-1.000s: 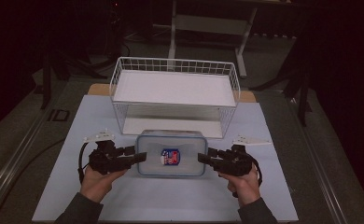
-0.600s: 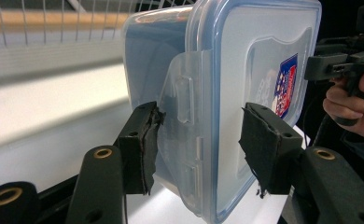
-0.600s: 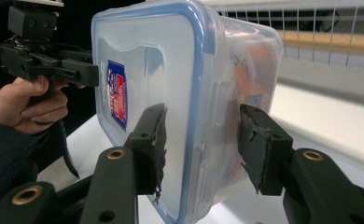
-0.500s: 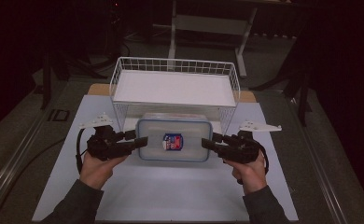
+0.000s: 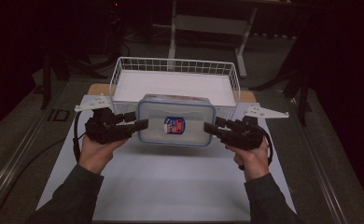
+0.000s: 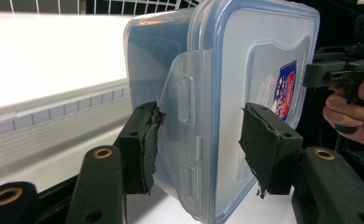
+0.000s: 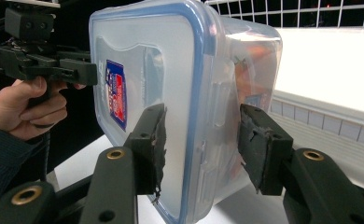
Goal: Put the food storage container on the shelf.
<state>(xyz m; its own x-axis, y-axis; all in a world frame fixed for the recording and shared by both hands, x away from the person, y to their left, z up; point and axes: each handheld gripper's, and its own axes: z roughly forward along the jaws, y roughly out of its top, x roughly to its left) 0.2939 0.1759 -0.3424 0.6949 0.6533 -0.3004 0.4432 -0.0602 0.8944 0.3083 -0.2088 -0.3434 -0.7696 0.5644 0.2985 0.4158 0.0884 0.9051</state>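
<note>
A clear plastic container (image 5: 176, 122) with a blue-rimmed lid and a red and blue label hangs above the white mat, held at both short ends. My left gripper (image 5: 142, 124) is shut on its left end and my right gripper (image 5: 210, 127) on its right end. In the left gripper view the container (image 6: 227, 93) stands on edge between the jaws of my left gripper (image 6: 201, 116), with its side latch against one pad. In the right gripper view my right gripper (image 7: 202, 116) clamps the container (image 7: 180, 93) across lid and base. Something orange shows faintly inside.
A white wire basket (image 5: 175, 63) with a white floor stands just behind the container. The white mat (image 5: 171, 186) covers the table in front of it. Dark floor and metal table legs lie beyond the table.
Both grippers have raised the container off the mat and carried it away from the person, up to the basket's front wall. The hands moved forward with it.
</note>
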